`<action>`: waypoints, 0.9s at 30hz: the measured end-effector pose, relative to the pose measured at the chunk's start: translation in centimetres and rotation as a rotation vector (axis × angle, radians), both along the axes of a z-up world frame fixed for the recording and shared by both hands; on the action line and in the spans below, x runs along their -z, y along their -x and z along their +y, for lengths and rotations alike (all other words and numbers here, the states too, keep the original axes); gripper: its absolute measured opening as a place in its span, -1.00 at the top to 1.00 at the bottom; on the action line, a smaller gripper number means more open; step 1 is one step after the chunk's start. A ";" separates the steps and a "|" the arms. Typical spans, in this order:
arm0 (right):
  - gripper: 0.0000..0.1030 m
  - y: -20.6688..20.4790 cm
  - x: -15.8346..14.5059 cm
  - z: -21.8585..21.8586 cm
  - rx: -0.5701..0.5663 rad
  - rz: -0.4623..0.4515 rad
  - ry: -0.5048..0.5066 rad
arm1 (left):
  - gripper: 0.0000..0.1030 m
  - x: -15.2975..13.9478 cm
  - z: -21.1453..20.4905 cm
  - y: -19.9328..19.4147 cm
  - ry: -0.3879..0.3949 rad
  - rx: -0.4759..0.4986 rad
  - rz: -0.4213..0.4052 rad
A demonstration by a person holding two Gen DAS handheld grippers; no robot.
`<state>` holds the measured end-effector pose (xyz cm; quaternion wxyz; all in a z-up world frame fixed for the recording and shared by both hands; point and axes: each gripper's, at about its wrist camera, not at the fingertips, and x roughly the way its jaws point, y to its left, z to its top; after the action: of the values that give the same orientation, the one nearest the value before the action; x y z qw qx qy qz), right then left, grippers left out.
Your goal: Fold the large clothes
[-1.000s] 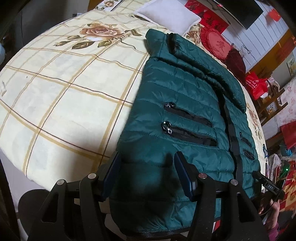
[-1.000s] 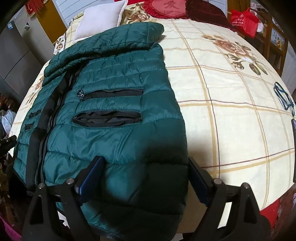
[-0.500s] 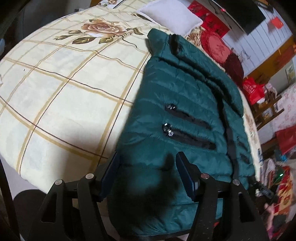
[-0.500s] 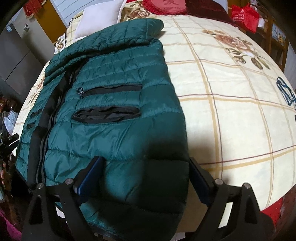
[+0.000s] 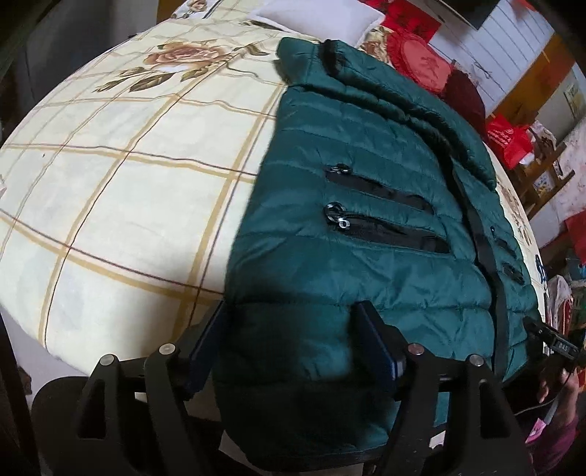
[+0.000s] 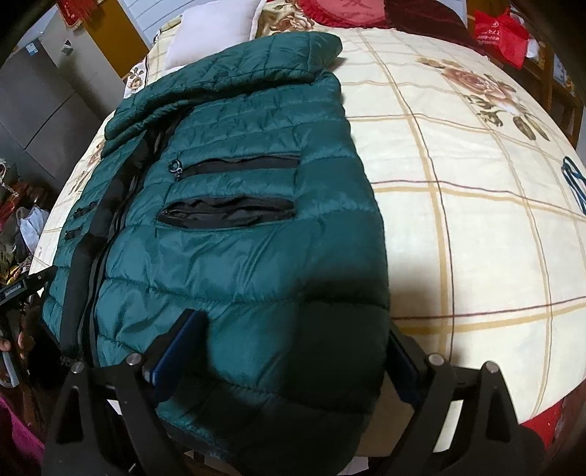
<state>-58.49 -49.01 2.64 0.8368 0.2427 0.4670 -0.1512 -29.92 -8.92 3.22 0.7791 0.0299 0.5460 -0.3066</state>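
Note:
A dark green puffer jacket (image 5: pixel 366 227) lies front-up on the bed, zipped pockets showing, collar at the far end. It also fills the right wrist view (image 6: pixel 238 227). My left gripper (image 5: pixel 293 344) is open, its two blue-padded fingers straddling the jacket's near-left hem corner. My right gripper (image 6: pixel 289 351) is open wide, its fingers either side of the near-right hem corner. The hem hangs over the bed's near edge below both grippers.
The bed has a cream sheet (image 5: pixel 128 175) with tan grid lines and rose prints. A white pillow (image 6: pixel 216 33) and red cushions (image 5: pixel 421 66) lie at the head. Red bags and furniture (image 5: pixel 512 139) stand beside the bed.
Both grippers have shifted slightly over the hem and stay open. The jacket has not moved.

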 end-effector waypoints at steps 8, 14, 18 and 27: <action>-0.84 -0.2 0.0 -0.1 -0.018 0.002 -0.006 | -0.04 0.2 2.0 -0.7 0.039 -0.105 0.045; -0.85 -0.7 0.0 0.1 -0.035 0.004 -0.006 | -0.07 0.4 0.6 0.4 0.018 -0.064 0.040; -0.87 -0.7 0.1 0.1 -0.044 -0.019 -0.013 | -0.11 0.3 -0.4 0.7 -0.014 -0.061 0.022; -0.52 -0.8 -0.1 1.0 -0.104 -0.054 0.031 | -0.11 0.4 -0.5 0.9 -0.019 -0.057 0.001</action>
<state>-57.71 -48.00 2.70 0.8595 0.2091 0.4537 -0.1079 -30.84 -9.45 2.86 0.7871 0.0216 0.5498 -0.2788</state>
